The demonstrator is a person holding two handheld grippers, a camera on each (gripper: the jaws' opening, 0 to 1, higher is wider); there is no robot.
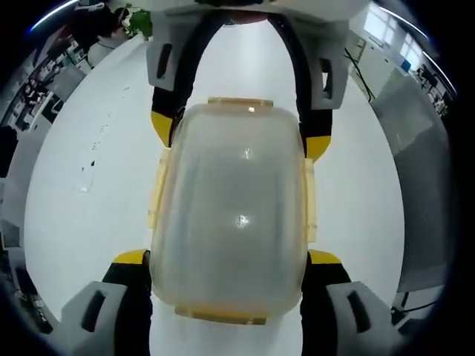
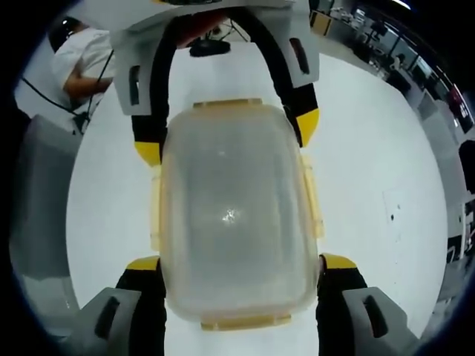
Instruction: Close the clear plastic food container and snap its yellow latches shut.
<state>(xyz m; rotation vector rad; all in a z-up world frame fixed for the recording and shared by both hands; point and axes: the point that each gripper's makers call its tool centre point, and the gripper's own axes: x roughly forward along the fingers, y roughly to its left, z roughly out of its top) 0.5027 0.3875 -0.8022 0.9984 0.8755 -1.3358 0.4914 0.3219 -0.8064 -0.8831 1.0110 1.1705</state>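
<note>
the clear plastic food container (image 1: 230, 215) sits on a white table (image 1: 89, 222), held between the two grippers that face each other across it. in the left gripper view the left gripper (image 1: 226, 259) rises from the bottom with its yellow-tipped jaws set against the near corners of the container, one on each side, so it is pinching the near end; the right gripper (image 1: 241, 130) comes in from the top and straddles the far end the same way. the right gripper view shows the mirror of this, with the right gripper (image 2: 241, 263) clamped on its own near end and the left gripper (image 2: 226, 133) opposite.

the lid (image 2: 234, 215) appears to be seated on the base, lying flat. the yellow latches (image 1: 157, 189) run along the long sides and both short ends; whether any has clicked down cannot be told through the frosted plastic.

judging from this, the step in hand is steadying the container and pressing the lid home before working the latches. it would go best with even pressure from both ends so the lid does not rock up on one side, then one gripper holding firm while the other folds a latch down over the rim until it seats. the smooth table could let the container slide if the push is off centre.
</note>
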